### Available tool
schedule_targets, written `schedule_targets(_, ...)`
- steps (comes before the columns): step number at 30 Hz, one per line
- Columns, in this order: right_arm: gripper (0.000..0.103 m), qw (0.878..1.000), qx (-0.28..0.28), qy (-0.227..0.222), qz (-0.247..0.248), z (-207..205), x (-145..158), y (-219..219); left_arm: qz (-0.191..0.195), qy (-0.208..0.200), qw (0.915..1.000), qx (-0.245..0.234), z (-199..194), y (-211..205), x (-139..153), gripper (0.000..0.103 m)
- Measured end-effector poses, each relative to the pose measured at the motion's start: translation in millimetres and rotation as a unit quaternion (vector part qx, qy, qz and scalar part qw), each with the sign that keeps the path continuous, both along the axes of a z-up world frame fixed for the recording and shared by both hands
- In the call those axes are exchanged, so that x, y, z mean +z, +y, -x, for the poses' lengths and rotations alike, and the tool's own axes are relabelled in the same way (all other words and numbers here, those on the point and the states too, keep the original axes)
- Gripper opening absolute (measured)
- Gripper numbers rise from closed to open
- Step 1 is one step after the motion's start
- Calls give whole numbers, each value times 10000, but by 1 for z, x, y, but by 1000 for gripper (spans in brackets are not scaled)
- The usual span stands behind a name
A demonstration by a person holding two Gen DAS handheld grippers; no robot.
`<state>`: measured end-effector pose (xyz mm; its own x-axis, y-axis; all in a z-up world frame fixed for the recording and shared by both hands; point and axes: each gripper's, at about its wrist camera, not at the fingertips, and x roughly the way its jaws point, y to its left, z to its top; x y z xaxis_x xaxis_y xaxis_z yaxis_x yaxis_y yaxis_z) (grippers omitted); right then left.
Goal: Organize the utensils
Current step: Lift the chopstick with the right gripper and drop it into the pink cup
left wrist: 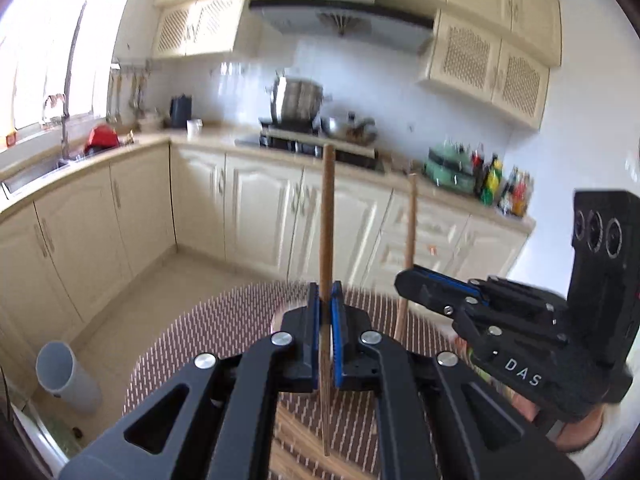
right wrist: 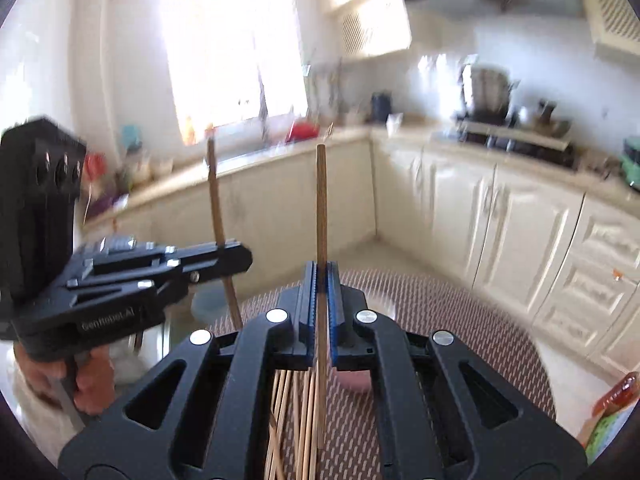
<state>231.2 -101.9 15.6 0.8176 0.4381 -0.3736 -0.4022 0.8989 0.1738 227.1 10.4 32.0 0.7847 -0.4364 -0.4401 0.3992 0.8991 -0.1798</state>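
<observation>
Blue-padded fingers of the left gripper [left wrist: 325, 304] are pressed narrowly together on one brown chopstick [left wrist: 327, 216], which stands upright through them; its top reaches up across the cabinet fronts toward the stove [left wrist: 308, 146], and its lower end runs down behind the gripper body to a thin tip above the woven placemat [left wrist: 192, 332]. Just right of that gripper, the right gripper [left wrist: 404, 280] comes in sideways, closed on a second chopstick [left wrist: 410, 220] that also stands upright; where its pads meet the stick is hard to make out from this angle.

From the right wrist camera, the right gripper [right wrist: 322, 280] shows its blue pads shut on the second chopstick [right wrist: 321, 200], held vertical. Below the fingers, partly hidden by the gripper body, a bundle of pale chopsticks [right wrist: 288, 420] lies on the woven placemat [right wrist: 440, 312], fanned slightly; how many there are cannot be counted. A pink object [right wrist: 354, 382] peeks out under the right finger, mostly covered. To the left of this gripper the left gripper [right wrist: 236, 256] clamps its chopstick [right wrist: 216, 192], and the person's hand [right wrist: 86, 380] grips its handle.

Beyond the placemat everything is motion-blurred: a grey cylinder [left wrist: 66, 376] on the floor to the left, a steel pot [left wrist: 298, 98] on the stove, and bottles [left wrist: 504, 184] on the counter to the right.
</observation>
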Motion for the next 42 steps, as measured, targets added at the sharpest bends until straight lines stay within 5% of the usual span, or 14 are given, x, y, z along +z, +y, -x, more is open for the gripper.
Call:
schedule_targets(5, 5, 9958, -487, -745, -224, -21, 14, -7, 371, -378, 9982, 289, -19, -9, 25, 6)
schedule_targets(11, 5, 9907, -752, -1061, -398, -37, 4, -11, 554, -576, 9949, 610, -40, -16, 24, 6)
schedule_targets(26, 5, 9928, -835, -742, -441, -45, -31, -15, 824, -967, 9880, 880, -47, -10, -2, 6)
schedule_targets(42, 5, 9946, -826, -559, -288, -41, -48, -13, 157, -495, 9959, 745, -55, -25, -51, 6)
